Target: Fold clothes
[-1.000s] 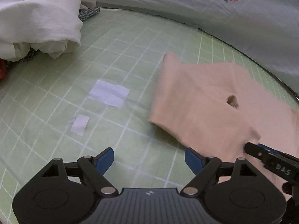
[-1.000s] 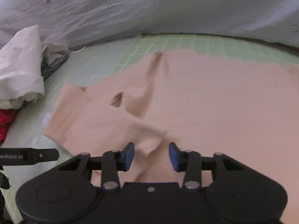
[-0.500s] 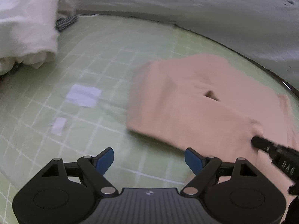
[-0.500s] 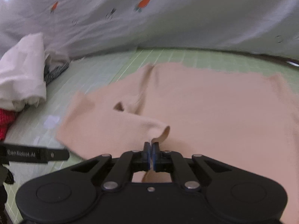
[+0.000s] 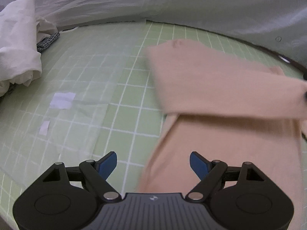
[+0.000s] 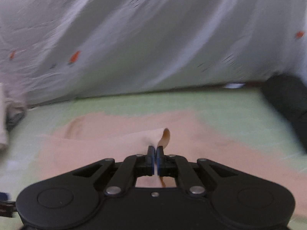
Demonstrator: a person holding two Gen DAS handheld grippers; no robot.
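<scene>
Peach-coloured knit garment (image 5: pixel 226 99) is lying on the pale green grid-lined mat (image 5: pixel 107 72), ahead and to the right of the left gripper (image 5: pixel 153 163). One fold of it is stretching across toward the right edge of the left wrist view, over the lower layer; heavy blur there, exact edges hard to read.

Right gripper (image 6: pixel 155 156) is pinching a raised edge of the same garment (image 6: pixel 119 147): fingers (image 6: pixel 150 158) are closed on the fabric, a curl of cloth is standing up just beyond the tips, and a strip is showing through behind them. The rest of the garment is spreading flat ahead and to both sides of the right fingers.

Left gripper is sitting wide open, blue-padded fingers (image 5: pixel 107 163) holding nothing. The garment's near edge is running between them, closer to the right finger; cannot tell if it is touching.

Ahead-left of the left fingers, two white rectangular patches (image 5: pixel 62 100) are lying on the mat. Further left, a crumpled white cloth pile (image 5: pixel 17 44) is resting at the mat's edge, with a bit of dark checked fabric (image 5: pixel 48 41) poking out beside it.

Beyond the mat, a wrinkled white sheet with small orange carrot prints (image 6: pixel 153 38) is filling the background. A dark blurred object (image 6: pixel 287 103) is sitting far right of the right fingers; cannot tell what.
</scene>
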